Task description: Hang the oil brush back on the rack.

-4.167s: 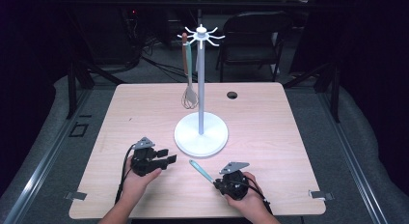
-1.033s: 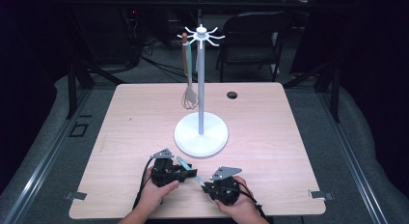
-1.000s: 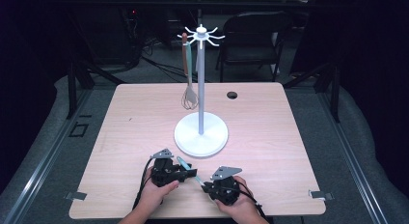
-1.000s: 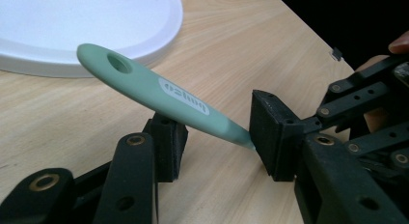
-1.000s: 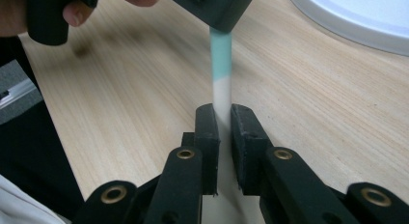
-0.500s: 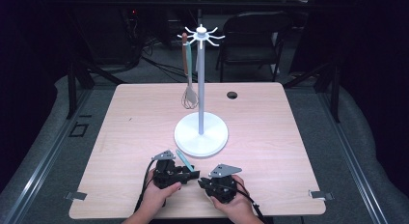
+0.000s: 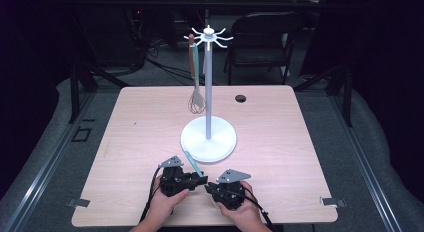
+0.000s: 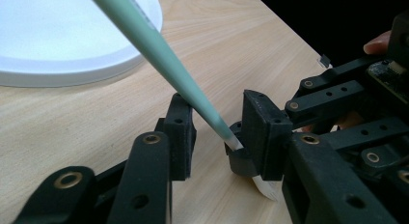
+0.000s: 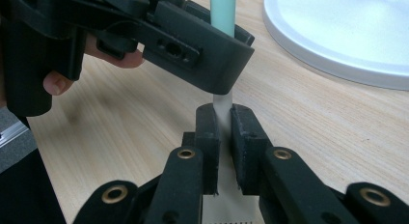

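Basically a handover of the mint-green pastry brush (image 8: 159, 52): right gripper (image 9: 220, 130) is pinching its pale neck just above the white bristles (image 8: 266, 187), jaws pressed tight on it in the right gripper view. Left gripper (image 8: 214, 132) sits right beside it, its jaws straddling the handle just up from the right's pinch; they've just been closing in on it with the brush between them. In the left gripper view there's a visible gap on the near jaw's side, so I read it as not clamped yet, handle between the pads but not squeezed. Long axis is the key bit: the brush runs from the bristle end low at the front edge of the table (image 7: 125, 142), tilted up and away toward the white round base (image 7: 208, 142) of the utensil stand, with the handle's free end over or just at the base rim; can't tell if it touches. Both hands are equally close, side by side in the high view, left gripper (image 7: 197, 181) on the handle side, right gripper (image 7: 212, 188) on the bristle side. Whisk (image 7: 196, 101) already hangs from the stand's top hooks (image 7: 209, 36), well apart from this. My guess: the left needs to finish closing across the handle before the right lets go.
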The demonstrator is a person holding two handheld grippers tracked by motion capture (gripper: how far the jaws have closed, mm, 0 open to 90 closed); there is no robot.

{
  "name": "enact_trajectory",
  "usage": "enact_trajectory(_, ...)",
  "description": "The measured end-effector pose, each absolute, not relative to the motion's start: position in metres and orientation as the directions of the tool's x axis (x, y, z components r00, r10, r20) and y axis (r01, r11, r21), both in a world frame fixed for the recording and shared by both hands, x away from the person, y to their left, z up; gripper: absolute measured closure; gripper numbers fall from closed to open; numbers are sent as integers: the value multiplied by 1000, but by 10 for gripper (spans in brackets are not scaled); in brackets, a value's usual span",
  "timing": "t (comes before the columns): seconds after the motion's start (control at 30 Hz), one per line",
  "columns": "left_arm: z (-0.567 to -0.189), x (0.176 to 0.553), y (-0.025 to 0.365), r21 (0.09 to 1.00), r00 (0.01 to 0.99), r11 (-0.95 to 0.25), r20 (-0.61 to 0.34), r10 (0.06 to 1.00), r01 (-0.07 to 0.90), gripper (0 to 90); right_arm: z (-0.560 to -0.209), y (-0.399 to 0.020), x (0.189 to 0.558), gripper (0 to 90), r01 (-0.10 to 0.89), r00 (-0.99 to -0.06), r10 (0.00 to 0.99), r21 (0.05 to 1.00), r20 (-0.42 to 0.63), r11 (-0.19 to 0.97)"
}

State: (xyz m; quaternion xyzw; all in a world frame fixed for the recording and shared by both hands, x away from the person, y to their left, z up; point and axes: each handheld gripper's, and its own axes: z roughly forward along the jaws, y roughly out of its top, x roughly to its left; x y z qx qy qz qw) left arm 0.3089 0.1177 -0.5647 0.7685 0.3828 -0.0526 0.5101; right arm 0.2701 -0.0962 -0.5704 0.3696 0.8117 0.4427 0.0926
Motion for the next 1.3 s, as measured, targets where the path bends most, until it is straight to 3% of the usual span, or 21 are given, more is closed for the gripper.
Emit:
enact_trajectory(0.43,-563,308,116,754,708,-179,-469,528,632,775,-572,-96,270,821,519,-712,678,788,184,332)
enact_trajectory(0.57,-564,309,117,754,711,-183,-467,525,630,775,-568,-101,270,751,522,-718,671,783,188,339)
enact_trajectory(0.7,-565,310,118,748,705,-177,-479,523,639,773,-563,-110,270,738,523,-720,667,782,193,338)
enact_trajectory(0.93,-564,310,117,748,708,-175,-486,513,640,784,-559,-135,283,677,536,-666,733,772,138,342)
enact_trajectory(1.3,-551,312,101,755,757,-230,-481,442,614,847,-552,-158,293,662,564,-605,773,788,190,247)
